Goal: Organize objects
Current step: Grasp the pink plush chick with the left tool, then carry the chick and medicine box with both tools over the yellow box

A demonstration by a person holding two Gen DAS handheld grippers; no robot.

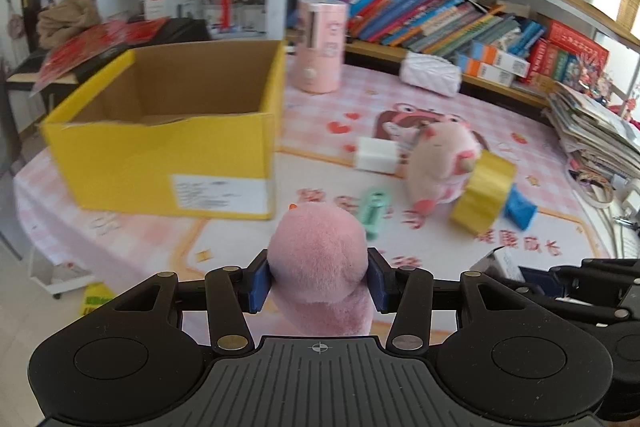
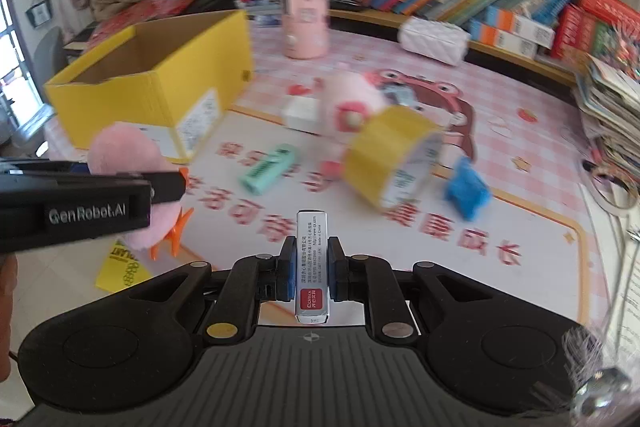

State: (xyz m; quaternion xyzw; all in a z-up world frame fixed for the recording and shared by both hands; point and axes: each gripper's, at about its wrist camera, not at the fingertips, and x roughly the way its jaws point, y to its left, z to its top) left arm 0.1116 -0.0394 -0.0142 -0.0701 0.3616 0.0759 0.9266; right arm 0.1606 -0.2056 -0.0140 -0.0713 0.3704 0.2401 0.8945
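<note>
Transfer step in hand: pink plush chick clamped in left claw, small Comix box clamped in right claw, both short of the open yellow carton; next, each is to be carried over its rim and released.

The left gripper is matte black, with a ribbed grey-black plate bearing a small crosshair mark, two round domed housings at its sides, and angled link arms pinned with silver and brass-coloured rivets that carry blue pads. The right gripper has the same build, though one of its rivets is yellow. Seen side-on from the right wrist camera, the left gripper's black body carries white "GenRobot.AI" lettering.
</note>
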